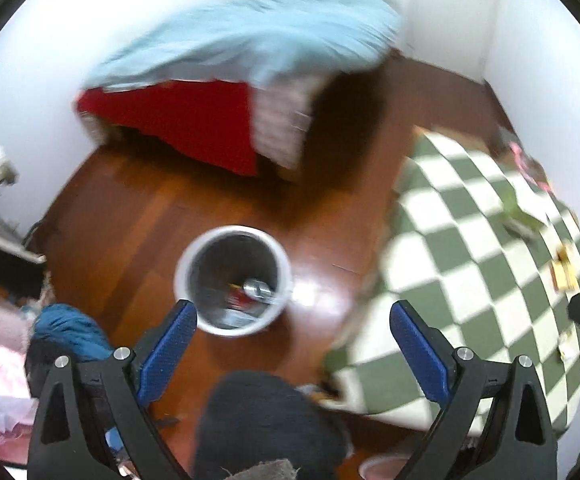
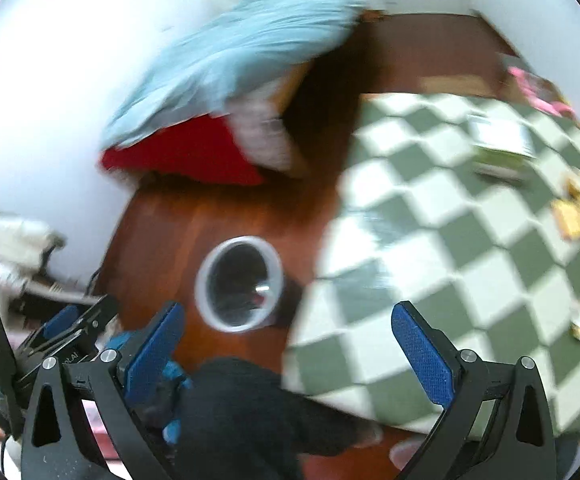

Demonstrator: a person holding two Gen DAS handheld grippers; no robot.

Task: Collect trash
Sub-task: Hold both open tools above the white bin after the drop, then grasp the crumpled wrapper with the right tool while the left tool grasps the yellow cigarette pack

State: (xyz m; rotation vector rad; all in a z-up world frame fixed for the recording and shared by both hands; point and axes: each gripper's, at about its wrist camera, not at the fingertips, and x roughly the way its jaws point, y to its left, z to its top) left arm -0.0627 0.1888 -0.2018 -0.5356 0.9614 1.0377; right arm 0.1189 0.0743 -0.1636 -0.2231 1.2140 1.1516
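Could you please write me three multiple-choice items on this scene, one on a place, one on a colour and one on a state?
1. Where does the trash bin stand?
A. On the wooden floor, beside the mat
B. On the bed
C. In the middle of the mat

2. What colours are the squares of the mat?
A. Red and black
B. Green and white
C. Blue and yellow

3. How is the left tool set?
A. Shut on a wrapper
B. Shut and empty
C. Open and empty

Answers:
1 A, since brown boards show all round the bin's white rim and the mat's edge lies to one side.
2 B, since both views show green and white checks.
3 C, since its blue fingers stand wide apart with only floor and bin between them.
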